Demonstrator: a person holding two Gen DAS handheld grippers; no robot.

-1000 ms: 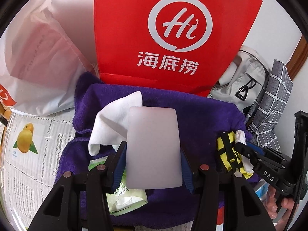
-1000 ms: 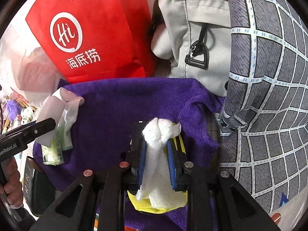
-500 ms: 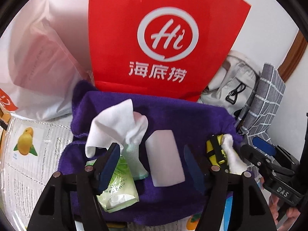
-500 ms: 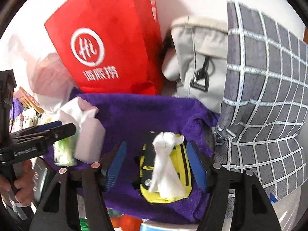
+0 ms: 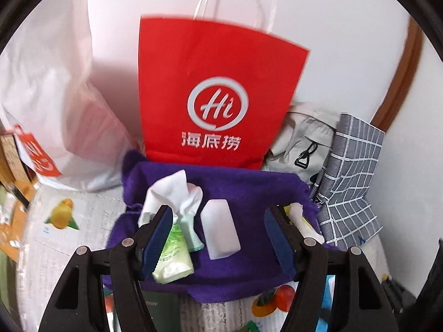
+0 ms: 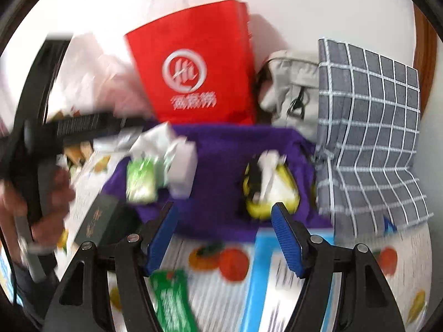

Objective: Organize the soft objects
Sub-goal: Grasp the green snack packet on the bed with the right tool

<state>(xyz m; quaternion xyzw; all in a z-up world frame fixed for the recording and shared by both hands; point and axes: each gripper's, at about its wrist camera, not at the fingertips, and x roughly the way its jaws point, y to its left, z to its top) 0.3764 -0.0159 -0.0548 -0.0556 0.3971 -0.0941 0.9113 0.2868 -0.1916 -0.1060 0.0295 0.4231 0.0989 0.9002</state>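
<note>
In the left wrist view, the left gripper (image 5: pixel 218 238) has its jaws spread wide and pinches nothing. Just inside the left jaw lies a green tissue pack (image 5: pixel 173 251), with a crumpled white cloth (image 5: pixel 169 192) above it. Between the jaws, nearer the left one, lies a pale soft block (image 5: pixel 220 228), touching neither jaw. Behind the right jaw a white wad (image 5: pixel 300 220) peeks out. All of these rest on a purple towel (image 5: pixel 249 193) spread on the desk (image 5: pixel 83 221). Beyond the jaws stands a red paper bag (image 5: pixel 216 96), with a grey checked cloth (image 5: pixel 354 179) to its right.

The right wrist view is blurred. Far left of the jaws, a hand (image 6: pixel 36 202) holds the other tool. The right gripper (image 6: pixel 224 235) has its jaws apart and opening wider, with nothing between them. Ahead of the left jaw lie the green pack and pale block. Just ahead of the right jaw sits a yellow pouch (image 6: pixel 288 191) with the white wad on top of it.
</note>
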